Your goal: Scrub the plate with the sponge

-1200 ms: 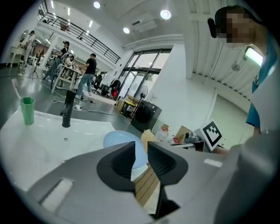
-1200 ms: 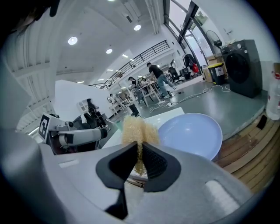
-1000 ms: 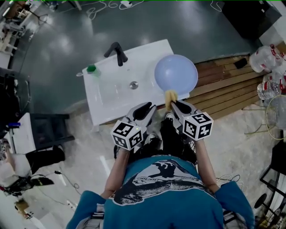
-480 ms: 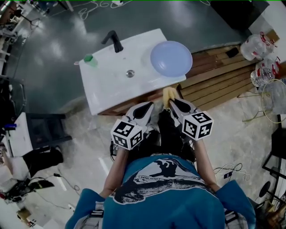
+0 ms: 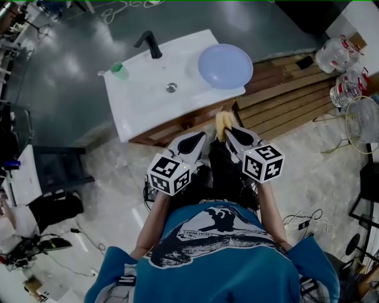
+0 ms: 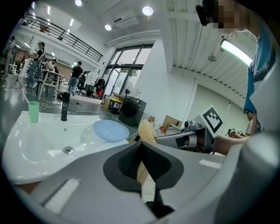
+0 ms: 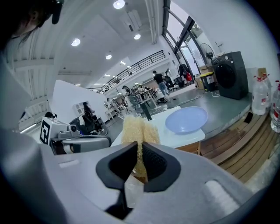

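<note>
Clamping the sponge (image 7: 139, 126), the right gripper (image 7: 140, 148) hangs well short of the plate (image 7: 187, 119); the left gripper (image 6: 141, 146) is closed, empty.

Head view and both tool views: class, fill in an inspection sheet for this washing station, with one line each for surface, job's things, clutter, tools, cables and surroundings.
Surface: white sink unit with black faucet and drain.
Job's things: pale blue plate rests on the sink unit's far right corner; yellow sponge is held off the sink unit, short of the plate.
Clutter: green cup at the far left corner.
Tools: left tool shut, nothing in it; right tool shut on the sponge.
Cables: loose cables on the floor beyond the sink unit; another cable at the person's right.
Surroundings: wooden planks and water bottles to the right.
</note>
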`<act>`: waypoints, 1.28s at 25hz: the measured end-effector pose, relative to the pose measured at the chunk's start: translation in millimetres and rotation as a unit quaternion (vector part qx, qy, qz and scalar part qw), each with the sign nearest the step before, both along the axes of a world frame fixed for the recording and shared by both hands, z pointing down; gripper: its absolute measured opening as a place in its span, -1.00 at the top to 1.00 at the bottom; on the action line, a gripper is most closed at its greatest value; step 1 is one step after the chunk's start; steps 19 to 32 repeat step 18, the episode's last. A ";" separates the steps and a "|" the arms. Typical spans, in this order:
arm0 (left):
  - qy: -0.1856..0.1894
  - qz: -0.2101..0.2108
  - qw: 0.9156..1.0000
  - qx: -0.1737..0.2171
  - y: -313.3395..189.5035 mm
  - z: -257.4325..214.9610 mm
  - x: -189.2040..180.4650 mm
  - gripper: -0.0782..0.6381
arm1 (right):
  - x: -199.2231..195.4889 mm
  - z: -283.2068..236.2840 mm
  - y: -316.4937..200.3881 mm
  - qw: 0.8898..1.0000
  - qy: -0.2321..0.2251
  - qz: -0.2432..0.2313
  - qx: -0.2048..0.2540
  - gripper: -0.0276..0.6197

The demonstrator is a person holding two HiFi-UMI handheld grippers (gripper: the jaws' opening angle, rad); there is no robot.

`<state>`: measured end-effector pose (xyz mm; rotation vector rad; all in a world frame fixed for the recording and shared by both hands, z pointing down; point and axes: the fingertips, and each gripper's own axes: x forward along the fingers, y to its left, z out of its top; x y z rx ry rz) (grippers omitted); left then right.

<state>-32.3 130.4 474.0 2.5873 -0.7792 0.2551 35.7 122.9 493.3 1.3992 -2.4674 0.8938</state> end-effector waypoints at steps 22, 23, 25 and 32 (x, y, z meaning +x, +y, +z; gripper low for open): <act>-0.002 0.011 1.000 0.008 9.4 -1.8 2.6 0.75 | 2.2 -0.6 11.5 1.000 0.003 0.006 0.001 0.82; -0.002 0.011 1.000 0.008 9.4 -1.8 2.6 0.75 | 2.2 -0.6 11.5 1.000 0.003 0.006 0.001 0.82; -0.002 0.011 1.000 0.008 9.4 -1.8 2.6 0.75 | 2.2 -0.6 11.5 1.000 0.003 0.006 0.001 0.82; -0.002 0.011 1.000 0.008 9.4 -1.8 2.6 0.75 | 2.2 -0.6 11.5 1.000 0.003 0.006 0.001 0.82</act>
